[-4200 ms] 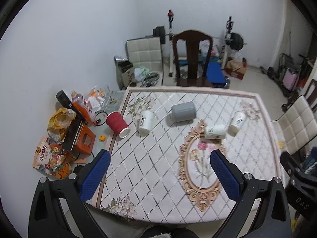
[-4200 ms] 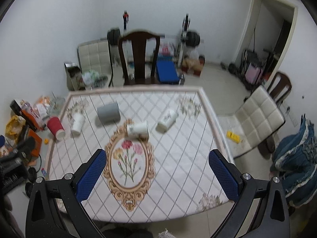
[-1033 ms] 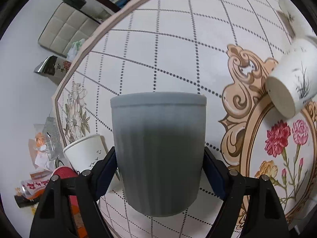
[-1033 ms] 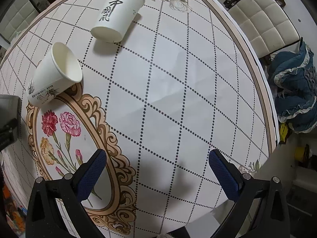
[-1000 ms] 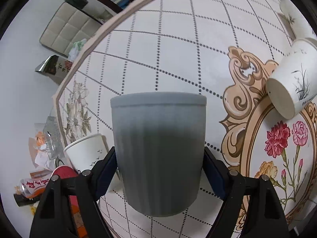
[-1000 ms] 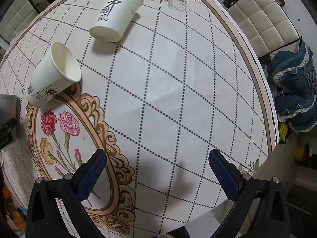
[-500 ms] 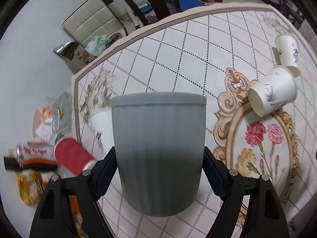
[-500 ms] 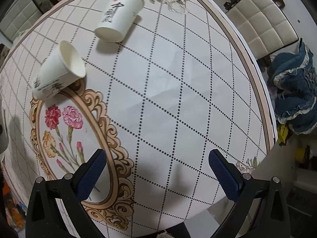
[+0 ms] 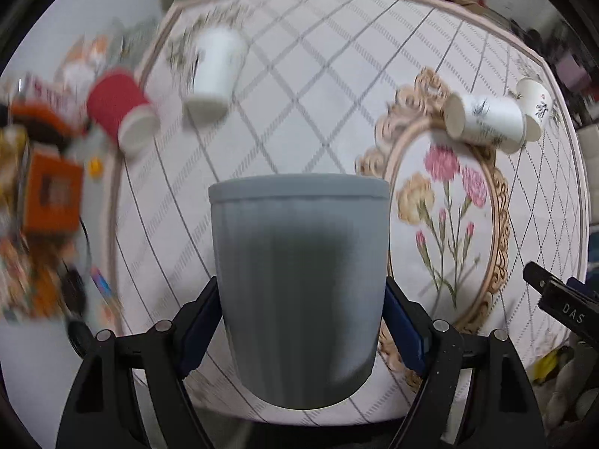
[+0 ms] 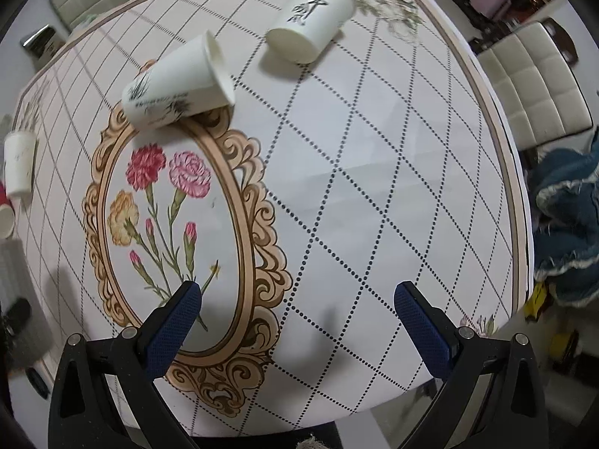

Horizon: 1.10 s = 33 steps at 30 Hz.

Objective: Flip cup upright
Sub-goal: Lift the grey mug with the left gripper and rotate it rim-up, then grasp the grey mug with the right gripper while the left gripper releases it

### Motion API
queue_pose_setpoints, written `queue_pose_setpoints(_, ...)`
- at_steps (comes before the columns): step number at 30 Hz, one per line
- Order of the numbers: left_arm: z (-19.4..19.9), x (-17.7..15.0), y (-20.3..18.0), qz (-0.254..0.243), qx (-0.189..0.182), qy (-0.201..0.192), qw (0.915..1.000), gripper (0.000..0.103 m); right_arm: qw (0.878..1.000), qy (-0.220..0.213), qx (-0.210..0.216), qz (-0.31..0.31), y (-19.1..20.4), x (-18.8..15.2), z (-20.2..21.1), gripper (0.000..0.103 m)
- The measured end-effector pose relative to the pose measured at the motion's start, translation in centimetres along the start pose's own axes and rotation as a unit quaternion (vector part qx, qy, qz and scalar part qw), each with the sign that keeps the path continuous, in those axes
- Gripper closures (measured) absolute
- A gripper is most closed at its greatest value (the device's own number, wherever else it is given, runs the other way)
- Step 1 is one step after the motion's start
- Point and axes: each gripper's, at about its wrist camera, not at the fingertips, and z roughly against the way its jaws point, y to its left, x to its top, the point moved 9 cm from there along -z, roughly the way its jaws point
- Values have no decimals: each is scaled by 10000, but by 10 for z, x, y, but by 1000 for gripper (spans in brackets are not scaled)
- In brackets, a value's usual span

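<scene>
My left gripper [image 9: 299, 333] is shut on a grey ribbed cup [image 9: 299, 284], held above the near left part of the table, its rim pointing away from the camera. The grey cup also shows at the left edge of the right wrist view [image 10: 11, 273]. My right gripper [image 10: 297, 310] is open and empty above the table's near edge. Two white paper cups lie on their sides: one with grass print [image 10: 176, 82] at the top of the flower medallion, one with red-and-black writing [image 10: 310, 18] beyond it.
The table [image 10: 374, 187] has a diamond-patterned cloth with an oval flower medallion [image 10: 168, 202]. Another white cup [image 9: 215, 71] and a red cup [image 9: 119, 112] lie at the far left. Clutter lies on the floor left, a padded chair [image 10: 531, 86] right.
My left gripper has swung with the grey cup in it, so the view now looks across the table from nearer its front edge. The right gripper moved slightly closer to the table.
</scene>
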Motion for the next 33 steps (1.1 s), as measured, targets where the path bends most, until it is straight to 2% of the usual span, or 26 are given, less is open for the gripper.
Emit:
queue_pose_setpoints(5, -24, -25, -17, 237, -70, 283, 9993, 23, 10000, 13, 19, 38, -1, -6, -12, 0)
queue_pose_setpoints(11, -50, -34, -40, 180, -27, 537, 9984, 22, 10000, 58, 1, -11, -11, -15, -22, 0)
queue_pose_setpoints(14, -53, -34, -46, 163, -12, 511, 9986, 21, 9999, 77, 0, -97, -19, -17, -25, 0)
queue_pose_setpoints(17, -56, -32, -52, 94, -8, 514, 9986, 4, 9998, 96, -6, -147, -27, -16, -27, 0)
queue_pose_setpoints(19, -56, -33, -57, 37, 34, 505, 9987, 2, 9998, 104, -11, -169, -32, -15, -28, 0)
queue_pose_setpoints(25, -45, -28, -63, 17, 126, 429, 9990, 2, 9997, 129, 68, -192, -39, -6, -32, 0)
queue_pose_setpoints(29, -17, -24, -51, 132, 33, 225, 9997, 2, 9997, 106, 150, -154, -39, -3, -25, 0)
queue_pose_setpoints(33, 11, -21, -21, 269, 386, -128, 9988, 2, 9998, 44, 175, -75, -31, 7, -11, 0)
